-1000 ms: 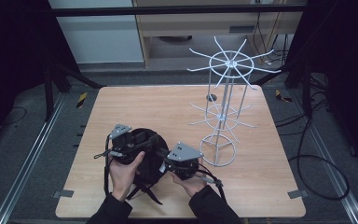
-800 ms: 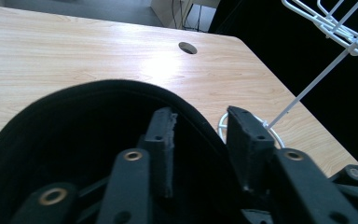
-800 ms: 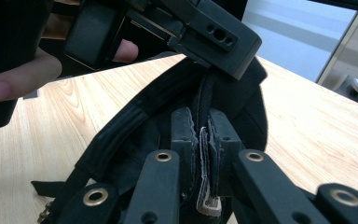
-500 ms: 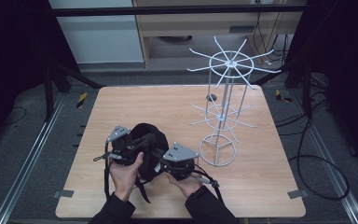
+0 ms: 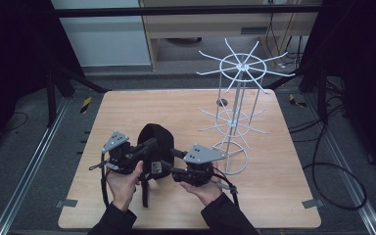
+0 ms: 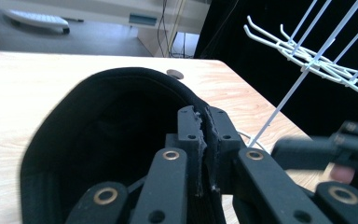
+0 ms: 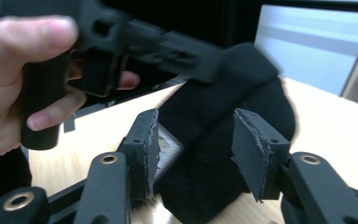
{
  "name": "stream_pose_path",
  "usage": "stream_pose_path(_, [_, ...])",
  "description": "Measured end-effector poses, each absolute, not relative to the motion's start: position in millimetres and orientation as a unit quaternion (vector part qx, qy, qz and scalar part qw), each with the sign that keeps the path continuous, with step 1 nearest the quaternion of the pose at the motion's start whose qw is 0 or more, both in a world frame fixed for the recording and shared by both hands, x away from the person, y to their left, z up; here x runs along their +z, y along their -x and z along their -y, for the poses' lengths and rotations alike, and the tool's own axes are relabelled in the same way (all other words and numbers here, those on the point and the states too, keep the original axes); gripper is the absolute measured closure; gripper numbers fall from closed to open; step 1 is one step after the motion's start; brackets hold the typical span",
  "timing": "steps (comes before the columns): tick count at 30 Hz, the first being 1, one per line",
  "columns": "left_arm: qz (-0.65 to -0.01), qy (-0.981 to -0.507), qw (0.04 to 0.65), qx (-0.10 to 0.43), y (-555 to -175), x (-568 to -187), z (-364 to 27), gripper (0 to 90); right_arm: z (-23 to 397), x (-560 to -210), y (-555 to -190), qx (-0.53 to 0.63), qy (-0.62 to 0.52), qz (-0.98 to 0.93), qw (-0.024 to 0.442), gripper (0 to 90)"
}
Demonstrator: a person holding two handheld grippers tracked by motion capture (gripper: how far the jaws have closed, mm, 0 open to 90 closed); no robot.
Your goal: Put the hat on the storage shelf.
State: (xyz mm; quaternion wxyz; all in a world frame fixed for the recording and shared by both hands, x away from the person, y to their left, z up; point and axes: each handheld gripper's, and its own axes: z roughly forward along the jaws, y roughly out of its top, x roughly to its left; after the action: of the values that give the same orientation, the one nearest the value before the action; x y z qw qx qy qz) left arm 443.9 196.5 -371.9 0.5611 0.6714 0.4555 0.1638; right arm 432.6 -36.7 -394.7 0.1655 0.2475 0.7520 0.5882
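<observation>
A black cap [image 5: 157,138] is held up over the near part of the wooden table [image 5: 176,105], its hollow side facing the left gripper view [image 6: 98,126]. My left gripper [image 5: 148,145] has just been closing, and its jaws [image 6: 204,122] now pinch the cap's rim between the pads. My right gripper [image 5: 168,160] has just been opening. Its pads [image 7: 145,140] stand apart on either side of a fold of the cap [image 7: 214,186] without pressing on it. The person's left hand [image 7: 14,79] shows close by in the right gripper view.
A white wire display rack [image 5: 235,112] with two tiers of hooks stands on the table to the right, its ring base just beyond my right gripper; its arms [image 6: 307,51] reach out overhead. A small dark disc [image 5: 222,102] lies behind it.
The left gripper's jaws have shut on the cap's rim. The right gripper's jaws have come apart off the cap, and that hand has risen slightly.
</observation>
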Motion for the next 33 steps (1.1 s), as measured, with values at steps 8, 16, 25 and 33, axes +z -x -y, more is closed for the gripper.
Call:
stream_pose_path(8, [-0.439, -0.658, 0.589, 0.168, -436.2, -363.8, -218.0, 85.0, 51.1, -410.0, -437.9, 0.561, -0.275, -0.762, 0.166, 46.6])
stream_pose_path(16, [-0.422, -0.654, 0.605, 0.168, -427.8, -359.2, -222.1, 85.0, 31.0, -425.8, -444.9, 0.577, -0.278, -0.757, 0.131, 48.3])
stream_pose_path(25, [-0.407, -0.663, 0.608, 0.162, -423.8, -362.2, -216.3, 85.2, 25.6, -433.6, -452.3, 0.601, -0.281, -0.742, 0.096, 70.6])
stream_pose_path(33, [-0.402, -0.67, 0.605, 0.151, -427.0, -364.7, -218.6, 84.8, 27.4, -433.3, -451.7, 0.598, -0.269, -0.75, 0.088, 89.7])
